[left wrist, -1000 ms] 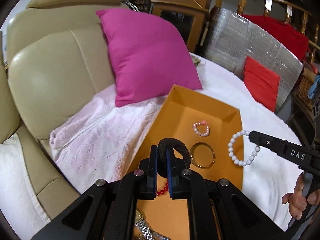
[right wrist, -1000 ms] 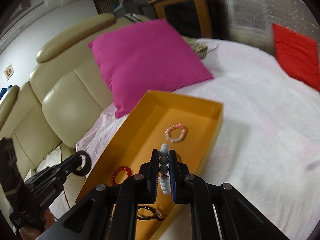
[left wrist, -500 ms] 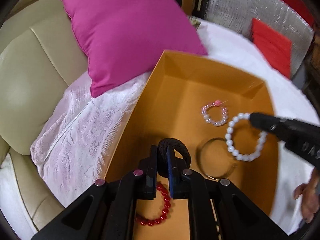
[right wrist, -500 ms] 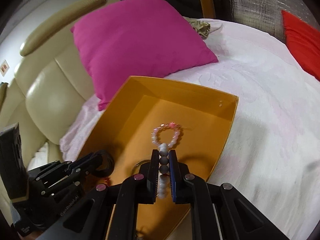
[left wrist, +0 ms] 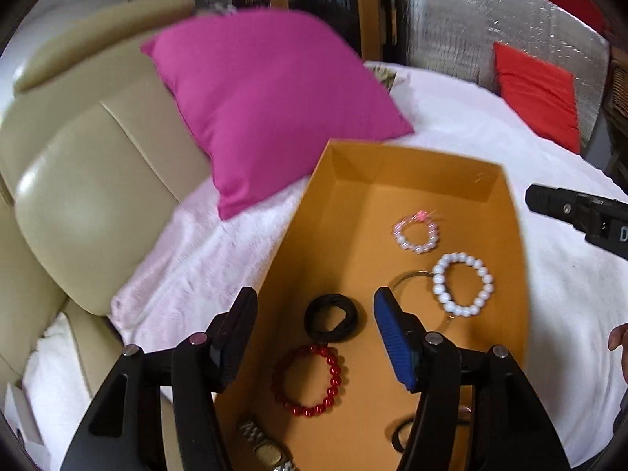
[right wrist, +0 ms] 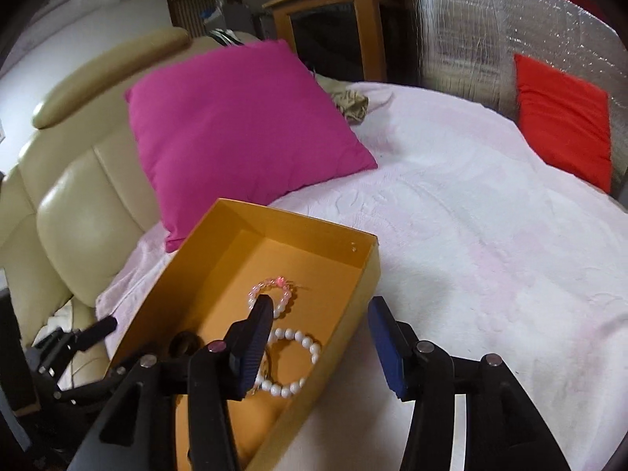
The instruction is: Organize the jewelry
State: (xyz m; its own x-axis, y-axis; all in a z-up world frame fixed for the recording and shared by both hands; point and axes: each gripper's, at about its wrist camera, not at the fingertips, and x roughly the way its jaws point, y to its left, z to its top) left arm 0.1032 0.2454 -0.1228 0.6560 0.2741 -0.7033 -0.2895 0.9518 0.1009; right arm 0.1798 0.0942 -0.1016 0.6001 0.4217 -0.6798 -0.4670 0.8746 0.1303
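orange box [left wrist: 506,212] rim, white cloth [right wrist: 490,235] beside

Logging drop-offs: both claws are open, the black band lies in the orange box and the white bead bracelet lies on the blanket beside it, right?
Not quite: the white bead bracelet lies inside the orange box too, as the left wrist view shows. Both claws are open, and the black band is in the box.

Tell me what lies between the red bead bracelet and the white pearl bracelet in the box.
In the left wrist view, only bare box floor between red bracelet and white bracelet.
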